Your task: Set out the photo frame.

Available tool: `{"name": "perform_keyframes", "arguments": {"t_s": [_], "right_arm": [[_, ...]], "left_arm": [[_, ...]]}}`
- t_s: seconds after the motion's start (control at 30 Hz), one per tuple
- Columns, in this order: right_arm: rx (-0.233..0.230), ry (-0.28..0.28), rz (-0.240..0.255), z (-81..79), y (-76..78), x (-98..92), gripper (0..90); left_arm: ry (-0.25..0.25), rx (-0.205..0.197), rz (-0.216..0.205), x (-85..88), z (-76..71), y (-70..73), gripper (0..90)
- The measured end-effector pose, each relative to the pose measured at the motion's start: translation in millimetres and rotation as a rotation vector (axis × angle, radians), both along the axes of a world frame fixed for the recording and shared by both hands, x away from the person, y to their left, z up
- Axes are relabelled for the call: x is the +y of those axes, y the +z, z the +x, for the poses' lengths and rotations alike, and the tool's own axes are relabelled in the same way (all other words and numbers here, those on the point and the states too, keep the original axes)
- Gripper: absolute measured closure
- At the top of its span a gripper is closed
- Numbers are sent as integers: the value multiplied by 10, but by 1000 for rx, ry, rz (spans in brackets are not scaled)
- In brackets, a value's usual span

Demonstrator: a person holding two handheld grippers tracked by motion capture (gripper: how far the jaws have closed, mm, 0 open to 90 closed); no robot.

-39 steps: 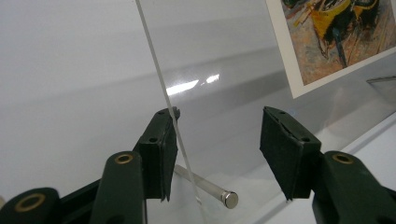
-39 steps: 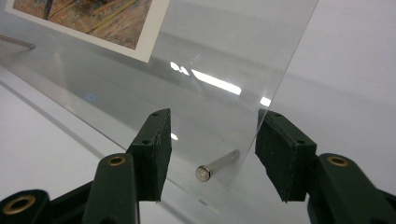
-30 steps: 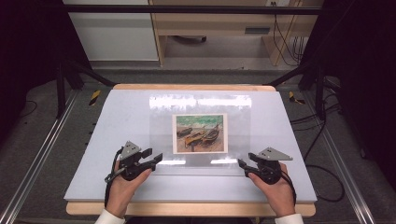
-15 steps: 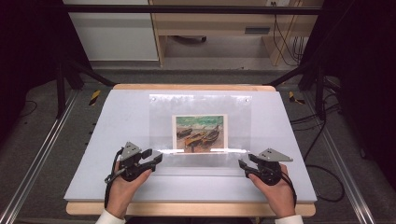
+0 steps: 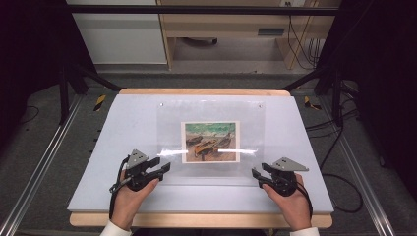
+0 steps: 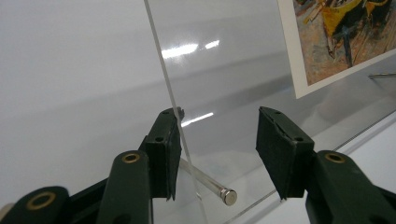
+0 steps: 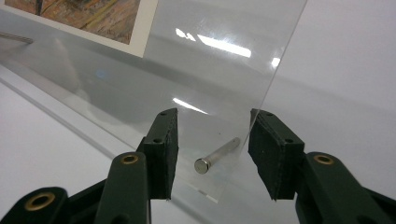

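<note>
A clear acrylic sheet (image 5: 172, 128) lies on the white board (image 5: 113, 132) over a painted print of boats (image 5: 210, 141). My left gripper (image 5: 161, 165) is at the sheet's near left corner and my right gripper (image 5: 259, 170) is at its near right corner. In the left gripper view the open jaws (image 6: 218, 112) straddle the sheet's edge (image 6: 161, 70) and a metal pin (image 6: 210, 183); the edge runs along the left pad and the other pad stands apart. In the right gripper view the open jaws (image 7: 213, 113) flank the corner and its pin (image 7: 219, 151).
The edge of a second clear sheet (image 6: 364, 135) lies flat on the board under the first. The board sits on a wooden table (image 5: 196, 92) with metal rails at both sides. Cables (image 5: 339, 128) trail on the floor at the right. Cabinets stand beyond the far edge.
The bright reflection across the sheet has shifted away from me, up toward the print. Both hands stay at the corners.
</note>
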State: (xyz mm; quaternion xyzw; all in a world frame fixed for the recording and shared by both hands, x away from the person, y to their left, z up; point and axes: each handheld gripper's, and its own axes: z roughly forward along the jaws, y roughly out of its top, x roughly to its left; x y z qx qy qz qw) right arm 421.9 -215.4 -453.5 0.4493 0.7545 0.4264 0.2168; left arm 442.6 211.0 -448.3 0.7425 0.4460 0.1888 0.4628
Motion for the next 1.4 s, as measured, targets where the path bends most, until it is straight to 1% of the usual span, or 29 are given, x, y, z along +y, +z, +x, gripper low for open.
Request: {"name": "perform_keyframes", "arguments": {"t_s": [0.33,0.47,0.7,0.77,0.87,1.03,1.07,1.13,1.23,1.27,1.4], "right_arm": [[-4,-3,-19,-22,-4,5,544],[-1,-9,-16,-35,-9,5,554],[-3,-16,-17,-60,-20,8,575],[2,-19,-21,-74,-20,13,583],[-2,-23,-38,-86,-22,23,587],[2,-25,-40,-96,-24,27,592],[-2,-24,-49,-97,-28,29,594],[0,-24,-52,-101,-28,32,598],[2,-24,-57,-109,-31,35,602],[7,-27,-56,-119,-35,42,608],[4,-23,-69,-129,-43,38,620]], "left_arm": [[-2,4,3,13,-13,7,518],[10,7,-16,19,-24,3,534],[11,9,-21,35,-52,-5,559],[7,10,-13,37,-55,2,565],[4,15,-16,49,-50,5,576],[-1,15,-24,61,-45,3,585],[-2,14,-28,70,-39,3,586],[-2,14,-30,72,-35,2,588],[-3,11,-25,75,-33,3,591],[-7,28,-31,65,-47,5,593],[-9,29,-23,62,-54,6,600]]}}
